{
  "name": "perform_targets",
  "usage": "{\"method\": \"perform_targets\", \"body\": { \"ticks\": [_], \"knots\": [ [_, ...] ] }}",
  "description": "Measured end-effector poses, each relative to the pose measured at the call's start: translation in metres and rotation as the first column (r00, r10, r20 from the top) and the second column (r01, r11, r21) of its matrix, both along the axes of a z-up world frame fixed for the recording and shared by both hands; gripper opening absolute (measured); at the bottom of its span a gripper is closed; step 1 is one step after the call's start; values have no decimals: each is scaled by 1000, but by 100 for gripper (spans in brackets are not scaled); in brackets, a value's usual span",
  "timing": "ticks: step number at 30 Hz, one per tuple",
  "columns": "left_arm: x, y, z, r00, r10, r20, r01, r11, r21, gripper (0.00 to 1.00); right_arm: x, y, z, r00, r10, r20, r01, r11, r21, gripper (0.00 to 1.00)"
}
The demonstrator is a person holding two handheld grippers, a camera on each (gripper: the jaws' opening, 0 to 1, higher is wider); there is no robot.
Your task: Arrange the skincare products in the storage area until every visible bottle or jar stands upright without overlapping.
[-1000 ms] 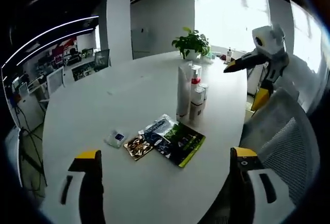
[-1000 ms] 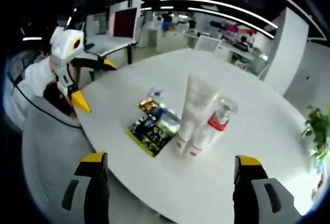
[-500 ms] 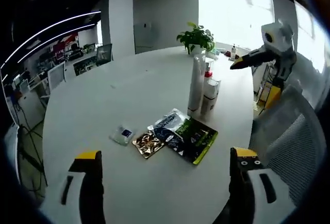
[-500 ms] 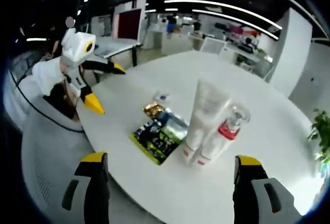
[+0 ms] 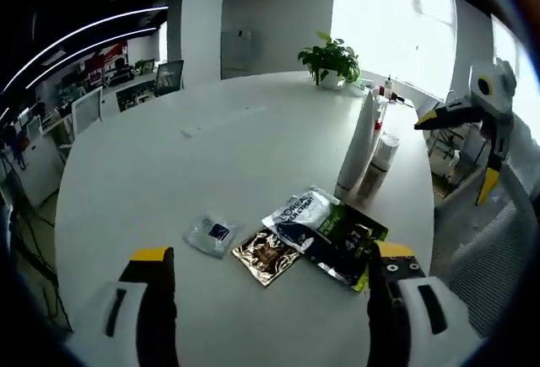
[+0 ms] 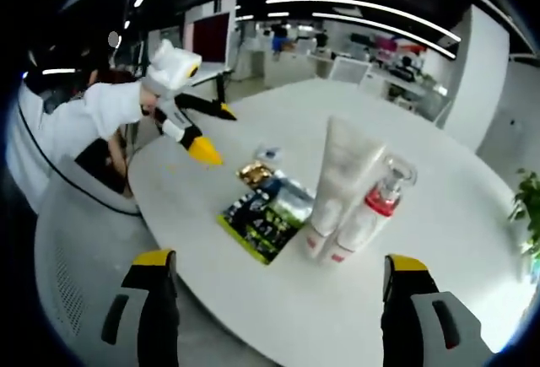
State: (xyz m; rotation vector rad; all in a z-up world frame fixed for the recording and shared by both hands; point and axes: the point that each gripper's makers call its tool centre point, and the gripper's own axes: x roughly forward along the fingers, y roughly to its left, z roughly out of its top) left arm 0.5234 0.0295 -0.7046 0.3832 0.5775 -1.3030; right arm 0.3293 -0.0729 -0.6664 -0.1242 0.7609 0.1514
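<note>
A tall white tube (image 5: 355, 149) stands upright on the round white table (image 5: 169, 156), with a clear pump bottle with a red collar (image 5: 376, 119) and a short white bottle (image 5: 382, 158) close beside it. The same tube (image 6: 344, 171) and pump bottle (image 6: 377, 205) stand together in the right gripper view. Flat sachets lie next to them: a dark green one (image 5: 341, 245), a silver one (image 5: 298, 212), a gold one (image 5: 265, 255) and a small clear one (image 5: 211, 234). My left gripper (image 5: 270, 299) is open and holds nothing; it hovers near the gold sachet (image 6: 253, 173). My right gripper (image 6: 278, 299) is open, off the table edge.
A potted plant (image 5: 332, 58) and small bottles stand at the far table edge. A mesh chair (image 6: 76, 249) sits by the near edge, under a person's white sleeve (image 6: 93, 105). Office desks fill the background.
My left gripper has moved in over the table edge toward the sachets, and the products now lie nearer its camera. The tube and bottles stand as before.
</note>
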Motion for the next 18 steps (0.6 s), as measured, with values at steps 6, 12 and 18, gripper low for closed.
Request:
{"method": "perform_targets", "body": {
  "ticks": [6, 12, 18],
  "knots": [
    [29, -11, -17, 999, 23, 28, -24, 1000, 18, 80, -2, -1, -5, 1000, -8, -12, 8, 1000, -1, 100],
    [53, -19, -32, 998, 52, 30, -53, 997, 47, 71, -2, -1, -9, 1000, -14, -22, 14, 1000, 5, 100],
    [62, -25, -50, 999, 33, 38, -36, 995, 91, 64, -2, -3, -11, 999, -27, -28, 27, 1000, 13, 100]
  ]
}}
